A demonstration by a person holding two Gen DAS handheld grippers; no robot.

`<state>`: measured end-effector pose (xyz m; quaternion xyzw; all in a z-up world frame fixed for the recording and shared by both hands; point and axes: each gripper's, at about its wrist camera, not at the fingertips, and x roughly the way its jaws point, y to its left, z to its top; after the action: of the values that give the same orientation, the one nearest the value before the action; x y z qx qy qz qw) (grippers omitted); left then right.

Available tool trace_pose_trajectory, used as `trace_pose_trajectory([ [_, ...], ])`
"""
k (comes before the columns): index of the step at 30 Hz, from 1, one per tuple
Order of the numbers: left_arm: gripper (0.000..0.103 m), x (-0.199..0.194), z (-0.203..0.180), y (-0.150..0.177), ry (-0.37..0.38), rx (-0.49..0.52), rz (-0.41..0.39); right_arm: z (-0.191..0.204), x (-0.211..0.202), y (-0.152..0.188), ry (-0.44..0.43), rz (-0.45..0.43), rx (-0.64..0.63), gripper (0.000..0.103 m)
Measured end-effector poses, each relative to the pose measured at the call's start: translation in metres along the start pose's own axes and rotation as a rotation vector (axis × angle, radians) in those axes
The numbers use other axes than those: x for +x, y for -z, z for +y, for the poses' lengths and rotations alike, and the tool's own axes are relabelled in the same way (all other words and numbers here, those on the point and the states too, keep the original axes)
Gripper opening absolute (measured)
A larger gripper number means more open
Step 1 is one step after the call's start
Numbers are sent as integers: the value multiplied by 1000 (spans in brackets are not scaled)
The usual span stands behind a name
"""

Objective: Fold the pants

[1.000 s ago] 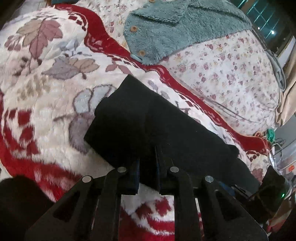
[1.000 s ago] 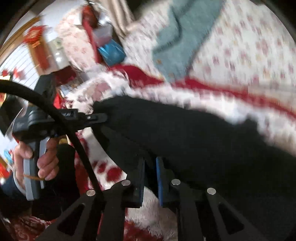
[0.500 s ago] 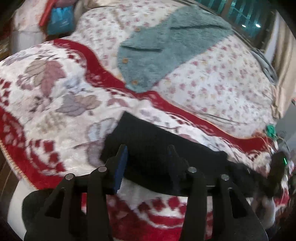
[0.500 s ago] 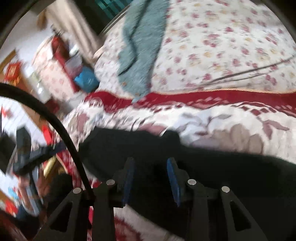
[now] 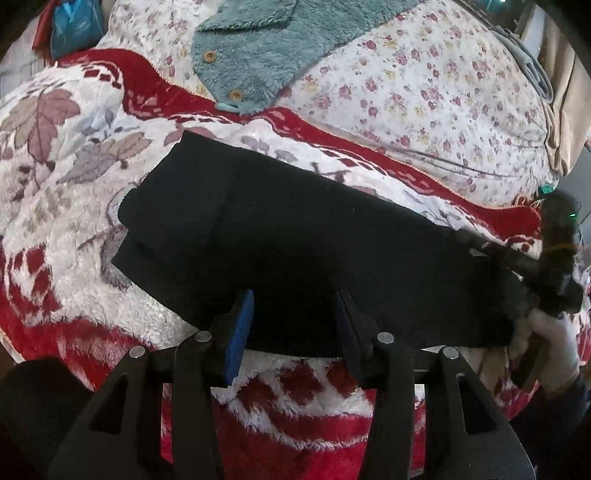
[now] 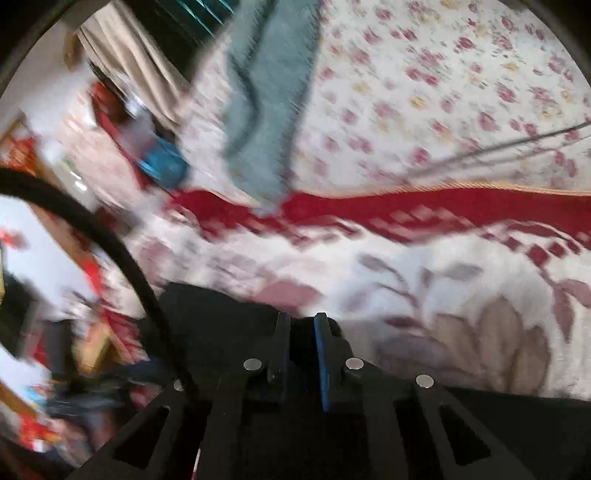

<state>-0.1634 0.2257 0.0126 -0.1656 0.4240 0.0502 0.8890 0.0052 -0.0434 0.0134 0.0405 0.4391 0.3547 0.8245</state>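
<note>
The black pants (image 5: 295, 236) lie folded in a long band across the red-and-white fleece blanket (image 5: 74, 158). My left gripper (image 5: 293, 310) is open, its jaws straddling the near edge of the pants without gripping. In the left wrist view the right gripper (image 5: 532, 266) sits at the pants' right end, held by a gloved hand. In the blurred right wrist view my right gripper (image 6: 302, 325) has its jaws nearly together on a bunch of the black pants (image 6: 221, 325).
A teal fleece garment (image 5: 280, 44) with wooden buttons lies on the floral bedsheet (image 5: 424, 85) behind the pants. A blue bag (image 5: 74, 26) sits at the far left. A black cable (image 6: 110, 251) arcs across the right wrist view.
My left gripper opened, let go of the pants and came closer to their near edge. My right gripper opened, then closed on the pants' end, and its view swung.
</note>
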Motion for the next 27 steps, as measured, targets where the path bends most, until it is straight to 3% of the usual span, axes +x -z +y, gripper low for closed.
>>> trace_pose_trajectory([
  [4, 44, -8, -6, -5, -10, -7, -13, -2, -21, 3, -21, -68, 42, 15],
  [8, 44, -17, -15, -7, 21, -11, -34, -12, -57, 13, -1, -109, 73, 40],
  [13, 44, -21, -47, -9, 66, 43, -52, -30, -99, 38, 45, -117, 107, 40],
  [17, 44, -12, -77, -12, 145, 71, -12, -54, -139, 69, 122, -121, 164, 40],
  [21, 44, -7, -107, -14, 219, 95, 16, -90, -183, 99, 200, -148, 294, 47],
  [27, 44, -1, -157, -12, 287, 199, 51, -143, -263, 153, 339, -247, 521, 48],
])
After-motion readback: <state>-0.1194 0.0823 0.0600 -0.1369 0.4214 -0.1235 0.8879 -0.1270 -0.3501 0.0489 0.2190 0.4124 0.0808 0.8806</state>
